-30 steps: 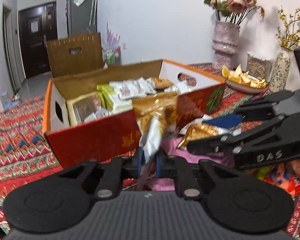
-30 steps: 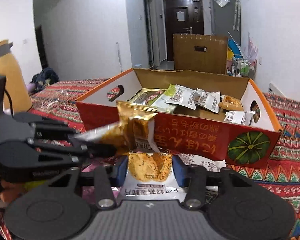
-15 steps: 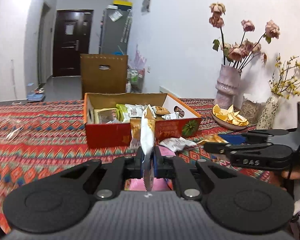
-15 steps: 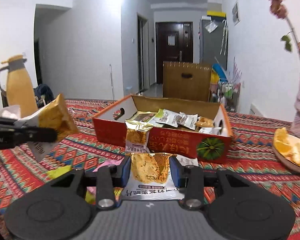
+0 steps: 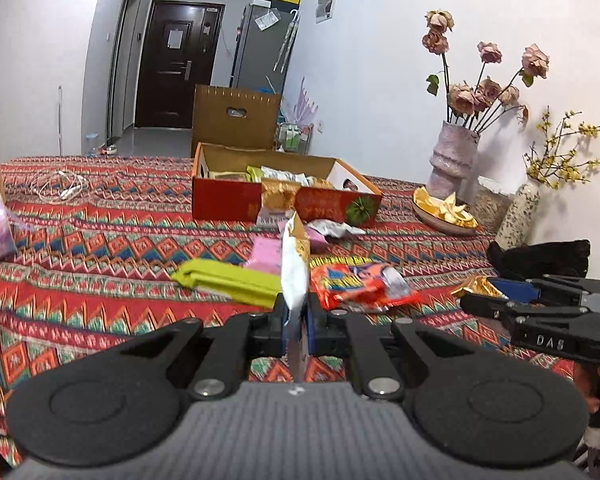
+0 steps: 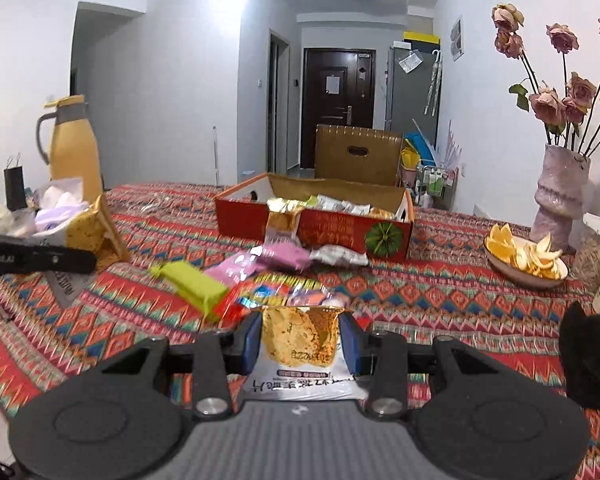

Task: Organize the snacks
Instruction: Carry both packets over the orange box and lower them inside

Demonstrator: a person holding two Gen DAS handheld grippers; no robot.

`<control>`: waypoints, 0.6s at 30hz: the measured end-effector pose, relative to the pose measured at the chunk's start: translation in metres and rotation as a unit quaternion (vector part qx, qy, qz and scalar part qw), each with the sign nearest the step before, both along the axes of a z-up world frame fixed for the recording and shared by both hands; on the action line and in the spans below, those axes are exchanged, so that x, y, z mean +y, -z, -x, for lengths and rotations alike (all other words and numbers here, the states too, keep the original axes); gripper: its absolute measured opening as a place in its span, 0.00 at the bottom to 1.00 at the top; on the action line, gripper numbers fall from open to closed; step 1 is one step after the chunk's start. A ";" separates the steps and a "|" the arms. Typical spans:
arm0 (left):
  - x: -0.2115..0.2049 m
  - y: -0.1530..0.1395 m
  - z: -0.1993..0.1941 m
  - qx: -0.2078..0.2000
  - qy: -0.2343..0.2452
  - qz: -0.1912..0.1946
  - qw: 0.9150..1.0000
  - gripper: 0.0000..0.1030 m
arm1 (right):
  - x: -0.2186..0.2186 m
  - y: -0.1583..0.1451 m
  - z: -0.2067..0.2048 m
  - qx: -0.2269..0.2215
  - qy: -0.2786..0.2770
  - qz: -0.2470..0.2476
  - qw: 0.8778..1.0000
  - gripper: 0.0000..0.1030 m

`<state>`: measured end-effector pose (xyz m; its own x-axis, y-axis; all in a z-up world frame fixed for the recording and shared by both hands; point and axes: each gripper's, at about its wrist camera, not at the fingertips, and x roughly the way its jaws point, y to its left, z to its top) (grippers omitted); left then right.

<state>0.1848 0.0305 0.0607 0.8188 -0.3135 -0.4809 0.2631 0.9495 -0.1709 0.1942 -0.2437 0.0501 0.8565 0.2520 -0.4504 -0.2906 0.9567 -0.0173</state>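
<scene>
My left gripper [image 5: 295,316] is shut on a white and gold snack packet [image 5: 294,264], held edge-on above the table; it also shows in the right wrist view [image 6: 90,236]. My right gripper [image 6: 300,340] is shut on a flat snack packet [image 6: 298,354] with an orange picture. The red and orange cardboard box [image 5: 236,200] with several snacks inside stands far ahead, also in the right wrist view [image 6: 340,236]. A gold packet [image 6: 282,220] leans on its front wall. Green [image 5: 228,278], pink [image 5: 266,250] and red [image 5: 360,280] packets lie between grippers and box.
A patterned red tablecloth [image 5: 92,232] covers the table. A plate of orange peel [image 6: 524,260], a vase of dried roses [image 6: 560,200] and a speckled vase [image 5: 518,216] stand at the right. A yellow jug [image 6: 74,148] and bags stand at the left. A white cable [image 5: 58,186] lies far left.
Both grippers have pulled back from the box, each still holding its packet. The box now looks much smaller and farther, and more loose packets on the cloth have come into view.
</scene>
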 end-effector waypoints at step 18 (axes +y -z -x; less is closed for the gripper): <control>-0.013 -0.014 -0.009 -0.014 0.003 0.001 1.000 0.08 | -0.011 0.004 0.005 -0.010 0.014 -0.001 1.000 0.39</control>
